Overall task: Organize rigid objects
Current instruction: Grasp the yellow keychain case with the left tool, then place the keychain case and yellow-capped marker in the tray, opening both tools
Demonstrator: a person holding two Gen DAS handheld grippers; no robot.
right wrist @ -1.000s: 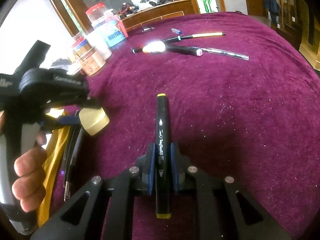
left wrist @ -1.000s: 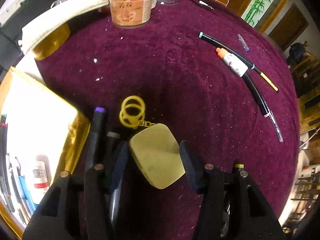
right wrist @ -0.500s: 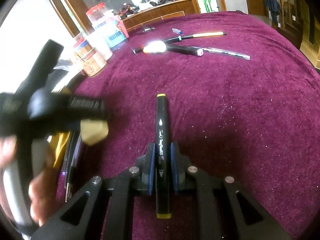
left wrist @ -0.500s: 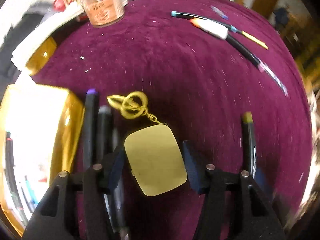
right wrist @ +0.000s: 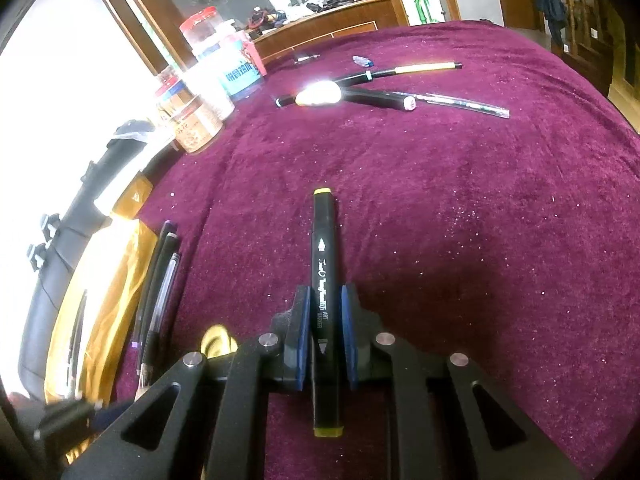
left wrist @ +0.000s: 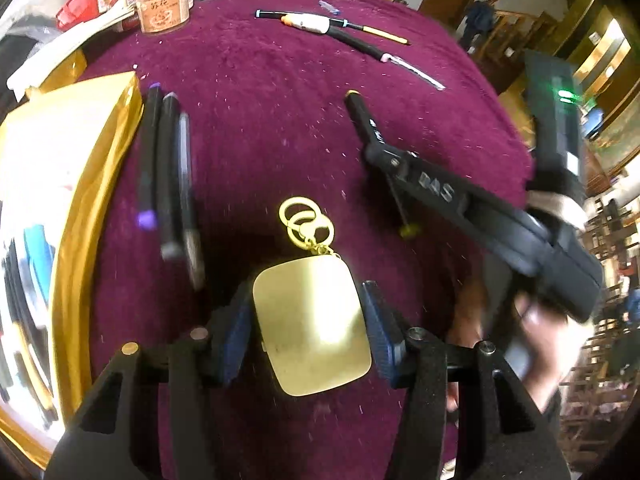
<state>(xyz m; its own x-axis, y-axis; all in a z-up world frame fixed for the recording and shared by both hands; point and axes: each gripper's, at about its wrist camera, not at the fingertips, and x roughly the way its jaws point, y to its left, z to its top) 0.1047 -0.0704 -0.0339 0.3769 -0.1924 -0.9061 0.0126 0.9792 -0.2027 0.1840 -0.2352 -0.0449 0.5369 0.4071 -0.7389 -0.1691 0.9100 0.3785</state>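
My left gripper (left wrist: 306, 316) is shut on a flat gold keychain tag (left wrist: 312, 320); its yellow rings (left wrist: 306, 220) hang forward over the purple cloth. My right gripper (right wrist: 324, 332) is shut on a black marker with yellow ends (right wrist: 325, 280), held lengthwise between the pads. In the left wrist view the right gripper (left wrist: 384, 156) and its marker (left wrist: 362, 118) show at right. Three dark pens (left wrist: 164, 172) lie beside a gold box (left wrist: 76, 184) at left; they also show in the right wrist view (right wrist: 158, 296).
Several pens and a white glue tube (left wrist: 308, 22) lie at the far side of the table; the same group shows in the right wrist view (right wrist: 384, 88). Jars (left wrist: 162, 6) stand at the back left. The gold box (right wrist: 100, 312) holds stationery.
My left gripper has pulled back and swung with the gold tag, so the right gripper and more of the table now show. The right gripper has held still with its marker.
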